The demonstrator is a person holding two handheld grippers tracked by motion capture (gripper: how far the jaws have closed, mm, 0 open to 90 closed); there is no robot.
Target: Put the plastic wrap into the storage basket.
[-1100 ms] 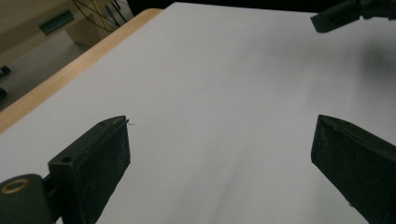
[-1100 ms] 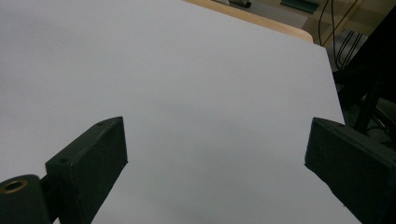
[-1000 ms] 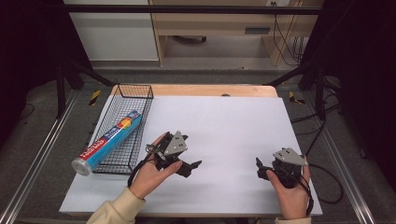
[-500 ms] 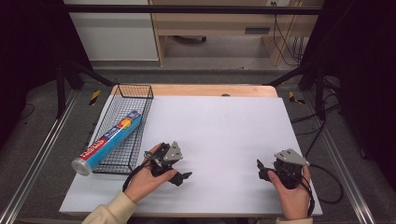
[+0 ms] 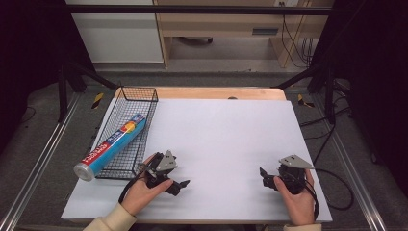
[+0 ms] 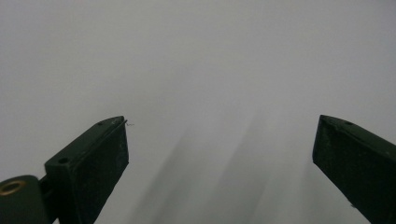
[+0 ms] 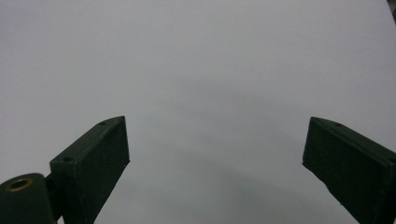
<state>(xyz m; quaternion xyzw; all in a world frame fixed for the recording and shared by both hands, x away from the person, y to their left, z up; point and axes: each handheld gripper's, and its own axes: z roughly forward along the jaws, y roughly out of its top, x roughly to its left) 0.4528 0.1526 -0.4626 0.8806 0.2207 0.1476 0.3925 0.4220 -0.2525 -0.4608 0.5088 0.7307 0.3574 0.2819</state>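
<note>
Both tongs, left (image 5: 179, 185) and right (image 5: 266, 177), gape empty; foil roll (image 5: 111, 146) overhangs the basket (image 5: 126, 126)

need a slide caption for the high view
Two hand-held grippers, left and right, both open over a white table; a blue foil-wrap box leans out of a black wire basket.

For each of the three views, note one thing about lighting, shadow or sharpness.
High view: the white table is brightly lit while the surroundings fall dark. Left gripper view: soft streaked shadows lie on the white surface between the open jaws of the left gripper; the surface looks featureless. Right gripper view: even, dim grey light, faint shadow below the right gripper.
</note>
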